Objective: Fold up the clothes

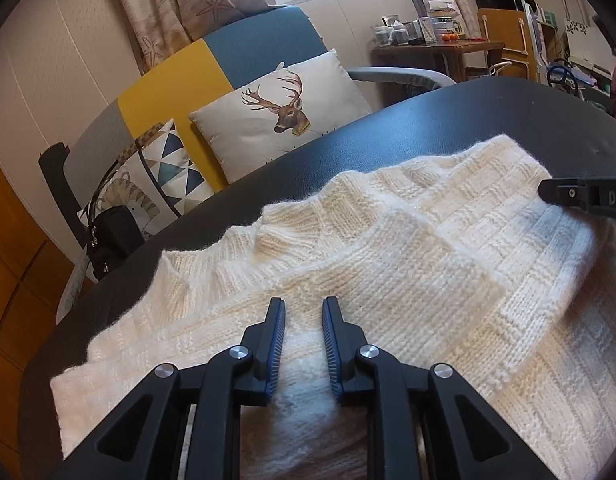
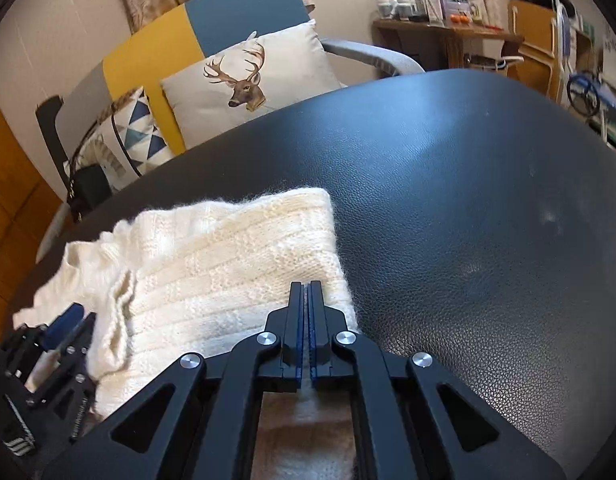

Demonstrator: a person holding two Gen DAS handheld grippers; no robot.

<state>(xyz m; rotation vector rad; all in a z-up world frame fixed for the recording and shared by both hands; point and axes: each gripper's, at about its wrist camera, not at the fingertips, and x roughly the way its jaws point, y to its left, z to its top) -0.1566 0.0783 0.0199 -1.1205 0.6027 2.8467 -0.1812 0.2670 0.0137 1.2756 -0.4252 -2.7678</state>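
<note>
A: Two grippers sit low over one cream knit sweater on the black leather-look table. State of each?

B: Left gripper: jaws spread, blue pads either side of a strip of knit, nothing pinched. Right gripper: jaws pressed together; whether any knit is caught between the pads cannot be told.

A: Why there?

B: Judgement: the right one works the sweater's right-hand edge, the left one the body below the ribbed collar. One layer already lies doubled over the body, so the garment is partly folded; whether that is a fold being made or one being smoothed flat, the views do not settle.

A: Position of the garment?

B: Toward the near and left part of the table, collar pointing at the far edge, its far end short of that edge.

A: Clearance?

B: Bare tabletop to the right and beyond the sweater. A sofa with a deer-print cushion stands just beyond the far edge; the left edge is close to the knit.
</note>
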